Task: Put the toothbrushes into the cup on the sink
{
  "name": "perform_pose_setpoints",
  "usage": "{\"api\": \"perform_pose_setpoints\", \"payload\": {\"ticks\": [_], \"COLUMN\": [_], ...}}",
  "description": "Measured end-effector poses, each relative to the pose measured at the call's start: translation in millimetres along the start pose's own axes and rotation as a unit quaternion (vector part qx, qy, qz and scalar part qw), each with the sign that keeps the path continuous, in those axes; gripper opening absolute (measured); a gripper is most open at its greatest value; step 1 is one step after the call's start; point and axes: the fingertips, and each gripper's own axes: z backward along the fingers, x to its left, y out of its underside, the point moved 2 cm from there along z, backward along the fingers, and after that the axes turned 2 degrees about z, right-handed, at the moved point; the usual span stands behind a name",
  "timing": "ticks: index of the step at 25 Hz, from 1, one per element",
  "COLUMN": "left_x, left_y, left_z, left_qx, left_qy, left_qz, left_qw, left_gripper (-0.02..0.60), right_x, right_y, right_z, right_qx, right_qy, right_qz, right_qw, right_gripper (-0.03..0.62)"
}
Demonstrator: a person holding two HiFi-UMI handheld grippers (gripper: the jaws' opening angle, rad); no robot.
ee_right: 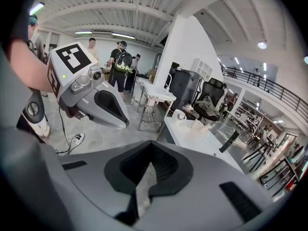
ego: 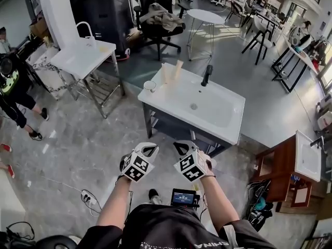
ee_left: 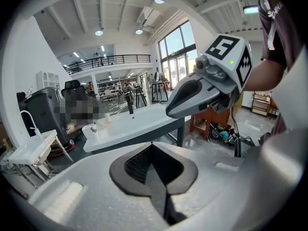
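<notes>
Holding left gripper (ego: pixel 149 149) and right gripper (ego: pixel 181 147) side by side, lower centre, jaws closed, empty. Well apart from sink (ego: pixel 223 119) and cup (ego: pixel 149 85), mid-frame.

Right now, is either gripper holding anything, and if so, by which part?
Nothing is held: the left gripper and the right gripper both have their jaws closed together, with nothing between them.

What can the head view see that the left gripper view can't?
Only the head view shows the small screen at the person's waist and the cable on the floor. Only the left gripper view shows the ceiling lamps and the balcony railing. Both show the white sink, its black tap and the right tool.
</notes>
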Motion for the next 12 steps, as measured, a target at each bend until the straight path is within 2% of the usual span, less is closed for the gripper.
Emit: {"api": "perform_pose_setpoints", "payload": {"ticks": [12], "left_x": [66.7], "left_y": [4.2], "left_z": [-50.2], "left_qx": [0.003], "left_qy": [0.034], "left_qz": [0.001], "left_qw": [0.9994], "left_gripper": [0.005], "right_x": [-43.9], "right_y": [-5.4], "right_z": [-66.8], "right_qx": [0.023], "right_qy": [0.012], "right_qz": [-0.026], "right_qw": [0.999], "right_gripper": [0.009]}}
